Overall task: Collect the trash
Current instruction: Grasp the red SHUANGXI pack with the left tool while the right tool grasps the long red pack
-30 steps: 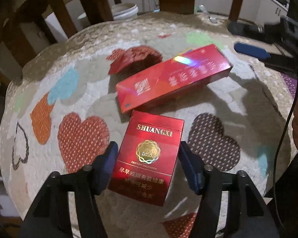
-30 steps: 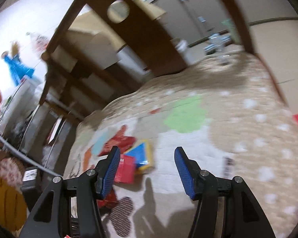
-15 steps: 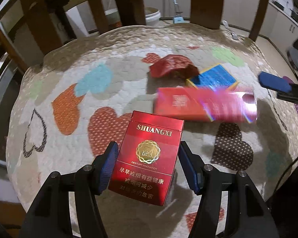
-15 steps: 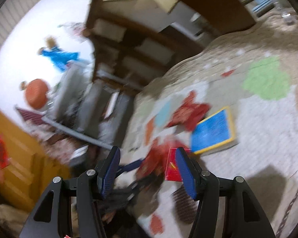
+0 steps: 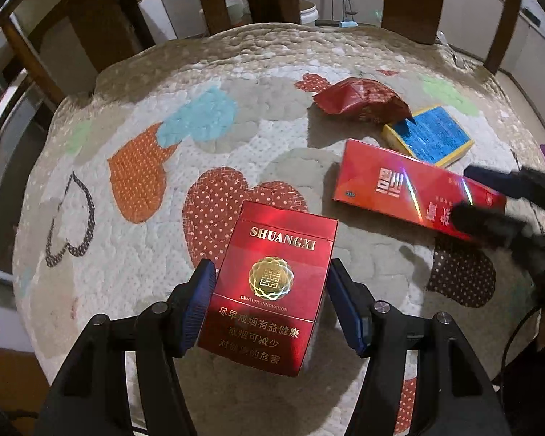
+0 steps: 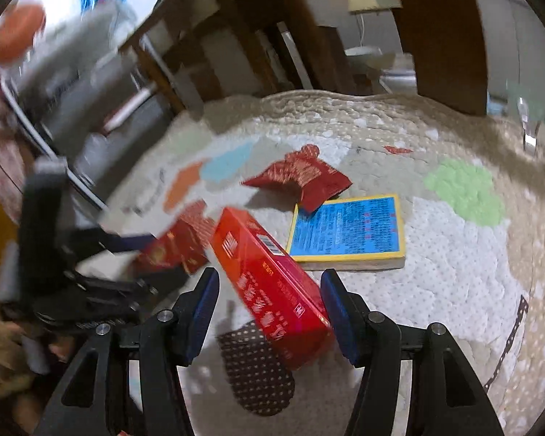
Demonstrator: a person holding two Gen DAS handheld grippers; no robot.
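Two grippers – left gripper [image 5: 269, 305] clamping red pack [image 5: 272, 290]; right gripper [image 6: 269, 312] open around long red carton [image 6: 272, 287].

Each hand-held gripper [image 5: 269, 303] has 2 black angular arms tipped with ribbed blue pads [image 5: 199, 305]. Round silver screws [image 5: 380, 306] sit at the arm joints. A thin black cable [image 5: 510, 341] trails nearby.

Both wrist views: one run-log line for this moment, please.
left gripper: shut on Shuangxi pack | right gripper: open, straddling red carton end | red wrapper, blue box: on cloth
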